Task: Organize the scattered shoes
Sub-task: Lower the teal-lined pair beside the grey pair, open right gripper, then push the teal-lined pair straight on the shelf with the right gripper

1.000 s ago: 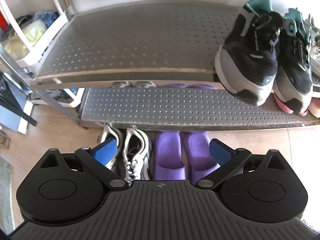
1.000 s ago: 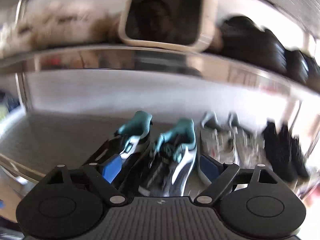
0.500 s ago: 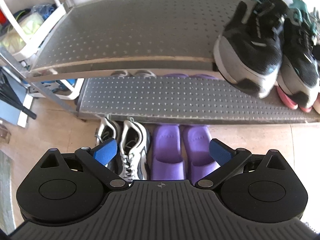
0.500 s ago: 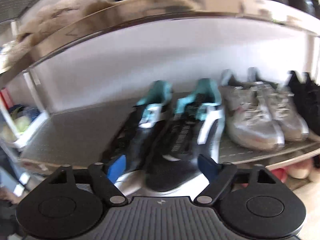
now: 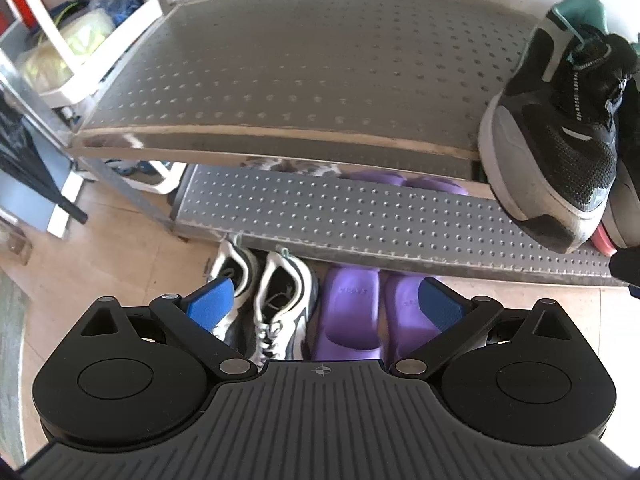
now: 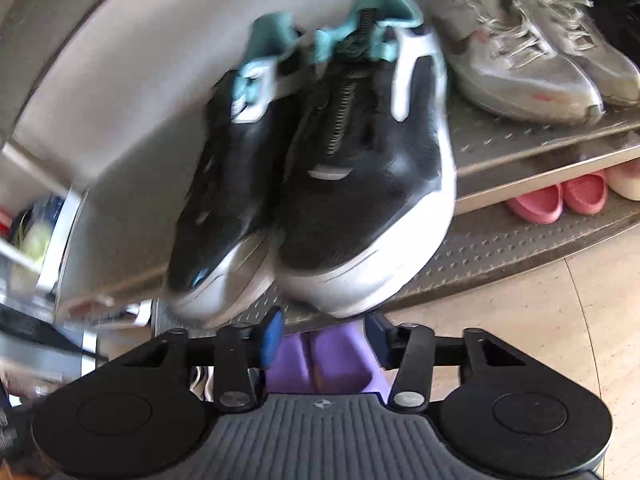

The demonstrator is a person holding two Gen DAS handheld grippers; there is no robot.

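Observation:
A white-and-black sneaker pair [image 5: 276, 312] and a purple slipper pair [image 5: 352, 316] stand on the floor under the rack. Above them my left gripper [image 5: 325, 302] hangs open and holds nothing. A black-and-teal sneaker pair [image 6: 340, 184] sits on the middle shelf [image 5: 300, 72], toes hanging over its front edge; one of them shows at the right [image 5: 560, 128]. My right gripper [image 6: 325, 336] is just in front of and below those toes. Its jaws are closing with nothing between them; the purple slippers [image 6: 320, 360] show through the gap.
Grey sneakers [image 6: 520, 52] and black shoes [image 6: 608, 8] fill the middle shelf to the right. Pink slippers [image 6: 556, 200] stand on the lower shelf [image 5: 360, 216]. A white basket of bags [image 5: 80, 48] hangs left of the rack. The floor is tan tile.
My right gripper has sunk and tipped downward, its jaws narrowing, so the black-and-teal sneakers now loom close. The left gripper has drifted slightly nearer the rack and stays open.

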